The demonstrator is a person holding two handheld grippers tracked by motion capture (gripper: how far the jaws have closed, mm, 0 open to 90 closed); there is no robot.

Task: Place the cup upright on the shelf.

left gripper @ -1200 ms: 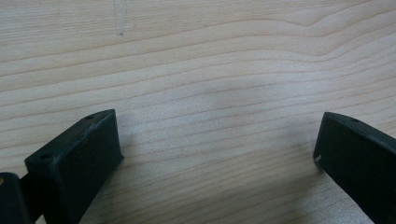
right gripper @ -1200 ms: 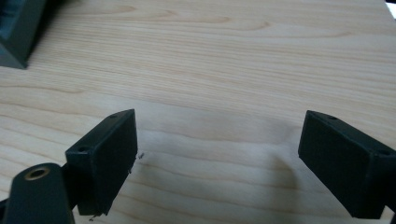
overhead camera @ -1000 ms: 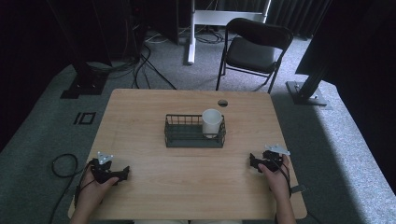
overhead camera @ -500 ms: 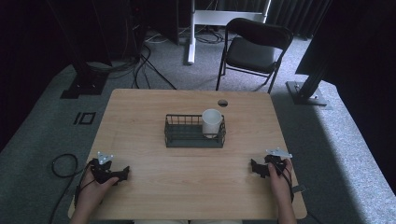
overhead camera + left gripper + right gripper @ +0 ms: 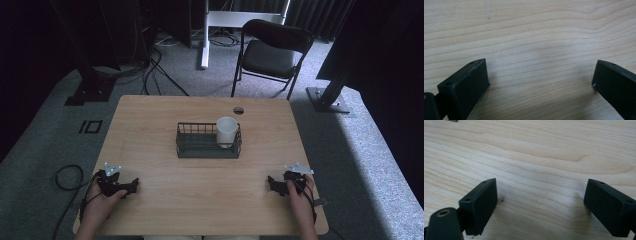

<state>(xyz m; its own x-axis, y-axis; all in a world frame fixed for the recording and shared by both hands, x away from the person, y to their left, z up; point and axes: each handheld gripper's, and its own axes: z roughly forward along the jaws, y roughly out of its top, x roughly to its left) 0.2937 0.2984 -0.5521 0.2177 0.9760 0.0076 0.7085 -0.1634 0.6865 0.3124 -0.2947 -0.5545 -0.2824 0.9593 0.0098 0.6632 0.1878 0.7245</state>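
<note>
A black wire basket (image 5: 207, 141) stands at the middle of the wooden table (image 5: 150, 115), and a white cup (image 5: 226, 131) sits upright in its right end. My left gripper (image 5: 131, 187) rests on the table near the front left corner, held by a hand. My right gripper (image 5: 272, 183) lies near the front right corner in the other hand. Both point inward toward the table's middle. In the left gripper view the gripper (image 5: 540, 77) is open over bare wood. In the right gripper view the gripper (image 5: 541, 197) is open too, with nothing between the jaws.
A small round hole (image 5: 238, 110) sits in the table near its far edge. Behind the table stand a black folding chair (image 5: 270, 52), a white stand (image 5: 205, 30) and cables on grey carpet. A cable loop (image 5: 67, 177) lies on the floor at the left.
My right gripper has slid a little toward the front edge of the table. The left gripper, basket and cup have stayed put.
</note>
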